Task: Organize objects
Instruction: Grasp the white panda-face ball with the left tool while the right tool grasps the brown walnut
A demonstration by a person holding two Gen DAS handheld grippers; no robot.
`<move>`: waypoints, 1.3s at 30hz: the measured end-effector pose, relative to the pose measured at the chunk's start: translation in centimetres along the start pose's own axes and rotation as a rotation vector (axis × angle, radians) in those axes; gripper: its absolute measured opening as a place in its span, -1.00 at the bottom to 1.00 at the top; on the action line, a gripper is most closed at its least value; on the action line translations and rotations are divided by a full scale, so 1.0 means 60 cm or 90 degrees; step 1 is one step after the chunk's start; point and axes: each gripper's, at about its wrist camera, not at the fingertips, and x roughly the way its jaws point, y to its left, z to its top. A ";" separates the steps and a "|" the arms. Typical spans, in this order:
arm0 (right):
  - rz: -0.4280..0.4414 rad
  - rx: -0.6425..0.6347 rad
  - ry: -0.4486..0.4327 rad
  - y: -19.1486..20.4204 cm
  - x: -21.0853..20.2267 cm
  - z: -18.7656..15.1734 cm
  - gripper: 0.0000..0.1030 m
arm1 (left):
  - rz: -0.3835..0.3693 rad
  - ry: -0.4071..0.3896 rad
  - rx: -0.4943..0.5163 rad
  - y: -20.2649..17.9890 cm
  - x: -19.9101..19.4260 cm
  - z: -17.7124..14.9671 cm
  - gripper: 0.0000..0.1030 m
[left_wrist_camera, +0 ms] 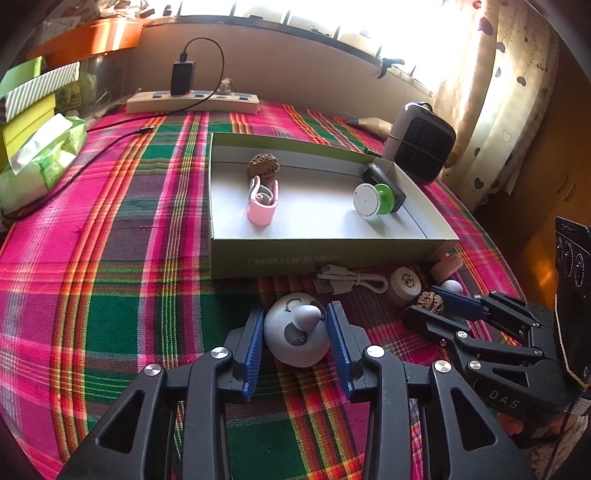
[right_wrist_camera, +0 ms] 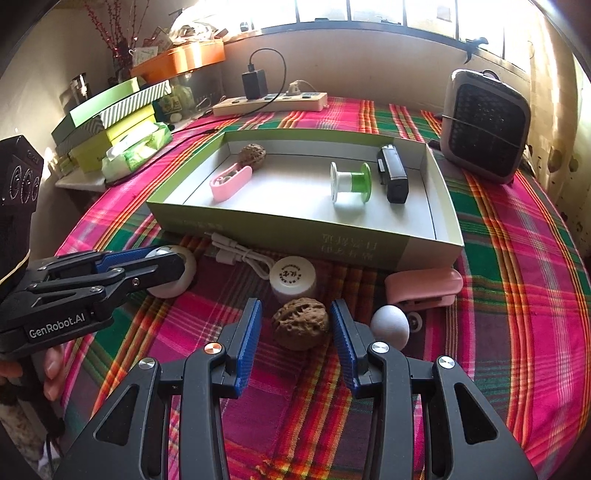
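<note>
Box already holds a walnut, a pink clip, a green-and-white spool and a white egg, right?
Not the egg. The white egg lies on the tablecloth outside the box, beside the right gripper. The fourth item inside is a black device, as the right wrist view shows.

— What sort of room is it?
— A table under a plaid cloth in pink, green and orange, pushed against a beige wall.
— And the light?
— Strong daylight through the barred window at the far side. A heart-patterned curtain hangs at the right.
</note>
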 end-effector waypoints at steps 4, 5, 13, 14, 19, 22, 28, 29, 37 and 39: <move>-0.005 0.002 0.007 -0.001 0.002 -0.001 -0.22 | 0.000 0.001 0.000 0.000 0.002 -0.002 -0.34; -0.006 0.002 0.006 -0.001 0.002 -0.001 -0.22 | 0.000 0.001 0.000 -0.001 0.002 -0.002 -0.34; -0.015 -0.004 0.008 0.002 0.002 0.000 -0.23 | 0.000 0.001 0.000 -0.002 0.002 -0.002 -0.34; -0.016 -0.005 0.008 0.002 0.003 0.000 -0.23 | 0.001 0.001 0.000 -0.002 0.002 -0.002 -0.34; -0.016 -0.002 0.007 0.000 0.002 -0.001 -0.36 | 0.000 0.001 0.000 -0.002 0.001 -0.002 -0.36; -0.015 -0.004 0.006 0.000 0.001 -0.001 -0.36 | 0.000 0.001 0.000 -0.001 0.001 -0.002 -0.36; -0.015 -0.004 0.006 -0.001 0.001 -0.002 -0.36 | 0.001 0.000 0.000 -0.001 0.001 -0.001 -0.37; -0.015 -0.005 0.006 -0.001 0.001 -0.002 -0.36 | 0.001 0.001 0.000 -0.001 0.001 -0.001 -0.37; -0.014 0.000 -0.001 -0.001 -0.004 -0.002 -0.36 | -0.001 -0.003 0.000 -0.002 -0.002 0.000 -0.42; -0.017 0.001 -0.004 -0.001 -0.005 -0.002 -0.36 | -0.002 -0.004 0.000 -0.002 -0.004 0.002 -0.44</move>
